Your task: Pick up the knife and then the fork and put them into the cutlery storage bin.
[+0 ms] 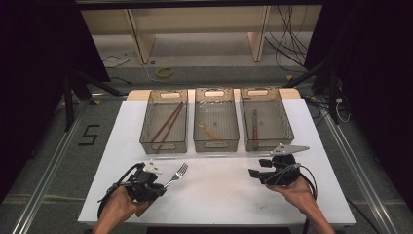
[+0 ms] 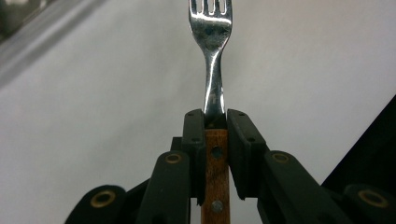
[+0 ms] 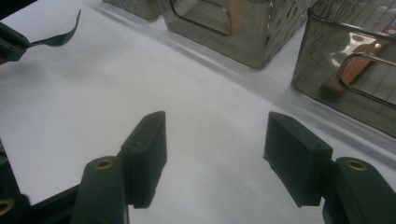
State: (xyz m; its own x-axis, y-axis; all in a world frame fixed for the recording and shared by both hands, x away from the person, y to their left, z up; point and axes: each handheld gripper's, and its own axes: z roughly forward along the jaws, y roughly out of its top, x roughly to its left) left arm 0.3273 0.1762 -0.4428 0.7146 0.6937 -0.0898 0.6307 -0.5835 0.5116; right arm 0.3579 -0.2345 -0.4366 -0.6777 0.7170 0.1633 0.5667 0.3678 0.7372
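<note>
Down at seven o'clock on the counter [image 1: 219, 195], the left gripper [image 2: 215, 122] has its jaws clamped on the fork [image 2: 211, 28], tines aimed toward one o'clock. Over at five o'clock, the right gripper [image 3: 215, 140] sits with jaws wide apart, gripping nothing.

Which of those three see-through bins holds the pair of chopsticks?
The left bin: two long reddish chopsticks lie slanted in it. The middle bin and right bin each hold one shorter utensil.

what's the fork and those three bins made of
Fork: head and neck look like polished steel, shiny and mirror-like; the handle looks like brown wood with metal rivets, clamped by the left gripper.
Bins: probably smoky translucent plastic, since the contents show through the walls.
</note>
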